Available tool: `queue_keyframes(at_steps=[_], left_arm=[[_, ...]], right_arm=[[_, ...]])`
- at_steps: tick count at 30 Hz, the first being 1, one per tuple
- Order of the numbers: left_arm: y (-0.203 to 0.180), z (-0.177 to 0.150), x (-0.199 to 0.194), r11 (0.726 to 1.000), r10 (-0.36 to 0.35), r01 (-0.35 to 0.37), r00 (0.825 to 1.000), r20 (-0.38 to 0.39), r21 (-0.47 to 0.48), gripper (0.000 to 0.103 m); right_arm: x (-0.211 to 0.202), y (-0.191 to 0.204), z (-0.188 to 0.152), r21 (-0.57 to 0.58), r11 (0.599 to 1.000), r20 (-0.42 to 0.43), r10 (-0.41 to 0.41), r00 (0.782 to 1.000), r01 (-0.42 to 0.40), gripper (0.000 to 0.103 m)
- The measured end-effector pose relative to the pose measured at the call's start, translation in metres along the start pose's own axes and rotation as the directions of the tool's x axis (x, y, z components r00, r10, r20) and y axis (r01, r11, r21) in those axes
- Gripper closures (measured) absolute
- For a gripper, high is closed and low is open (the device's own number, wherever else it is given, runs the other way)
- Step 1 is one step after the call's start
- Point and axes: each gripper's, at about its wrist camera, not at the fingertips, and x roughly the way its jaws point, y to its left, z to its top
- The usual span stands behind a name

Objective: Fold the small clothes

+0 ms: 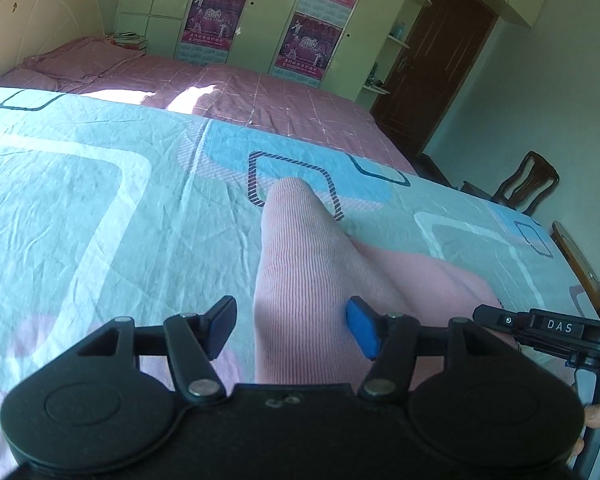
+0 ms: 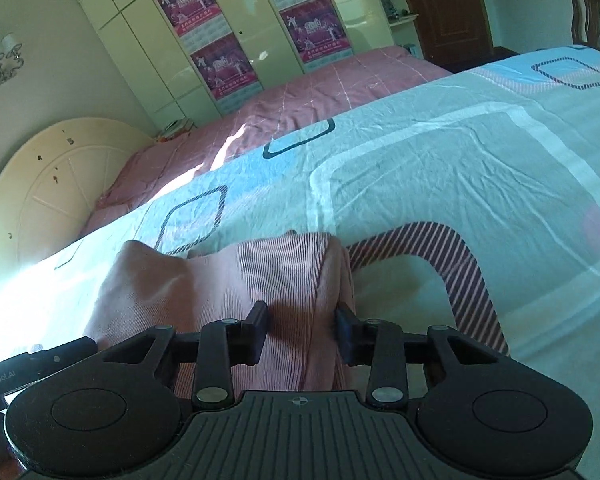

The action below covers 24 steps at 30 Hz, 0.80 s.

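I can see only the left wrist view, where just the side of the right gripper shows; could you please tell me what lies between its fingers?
Observer: The pink ribbed garment lies between the fingers of the right gripper, which stand apart. I cannot tell whether the pads press it.
Operator: Thank you. What is on the sheet just right of the garment?
Observer: A bent band of dark and pink stripes, printed on the bed sheet, begins beside the garment's right edge.
Operator: Is anything on the wall above the headboard?
Observer: A two-shade wall lamp hangs there, left of the wardrobe.
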Motion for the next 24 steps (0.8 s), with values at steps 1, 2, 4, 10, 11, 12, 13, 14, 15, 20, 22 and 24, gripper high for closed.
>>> queue_keyframes(at_steps=[1,2,4,10,11,12,13,14,15,20,22,24], left_arm=[[0.002,-0.001,0.004,1.000,0.003,-0.003,1.000,-0.006,-0.010,0.041],[0.004,-0.002,0.006,1.000,0.005,-0.005,1.000,-0.008,-0.016,0.040],[0.007,-0.008,0.006,1.000,0.023,-0.023,1.000,0.004,-0.009,0.040],[0.012,-0.019,0.003,0.998,0.047,-0.046,0.998,0.035,-0.035,0.038],[0.009,-0.016,0.001,0.998,0.052,-0.050,0.998,0.036,-0.034,0.039],[0.006,-0.012,-0.002,0.998,0.050,-0.048,0.998,0.046,-0.029,0.039],[0.003,-0.009,-0.004,0.999,0.052,-0.051,0.997,0.058,-0.018,0.040],[0.001,-0.004,-0.005,0.998,0.057,-0.057,0.996,0.069,-0.005,0.041],[-0.001,0.001,-0.003,0.998,0.060,-0.060,0.996,0.071,-0.002,0.041],[0.002,0.011,0.022,0.994,0.103,-0.103,0.995,0.003,-0.030,0.040],[0.006,0.009,0.028,0.992,0.114,-0.115,0.993,-0.020,-0.050,0.038],[0.009,0.008,0.028,0.991,0.119,-0.120,0.993,-0.024,-0.064,0.036]], right_arm=[[0.005,0.002,0.002,-0.016,1.000,0.001,-0.002,1.000,0.002,0.083],[0.007,0.003,0.003,-0.035,0.999,0.008,-0.003,1.000,0.003,0.085],[0.008,0.010,0.003,-0.118,0.993,0.034,-0.012,0.999,0.016,0.093],[0.019,0.002,-0.009,-0.181,0.978,0.066,-0.093,0.994,0.103,0.096],[0.019,0.004,-0.008,-0.189,0.976,0.068,-0.095,0.993,0.106,0.096],[0.017,0.005,-0.006,-0.184,0.978,0.070,-0.090,0.993,0.101,0.096],[0.014,0.005,-0.002,-0.172,0.981,0.080,-0.074,0.994,0.087,0.096],[0.008,0.006,0.000,-0.168,0.983,0.092,-0.064,0.994,0.079,0.096],[0.004,0.008,0.002,-0.171,0.982,0.100,-0.064,0.993,0.080,0.095],[-0.006,0.017,0.005,-0.149,0.987,0.118,-0.046,0.992,0.064,0.086],[0.004,0.016,0.006,-0.160,0.982,0.088,-0.087,0.992,0.100,0.060],[0.011,0.014,0.006,-0.169,0.980,0.061,-0.099,0.993,0.108,0.061]])
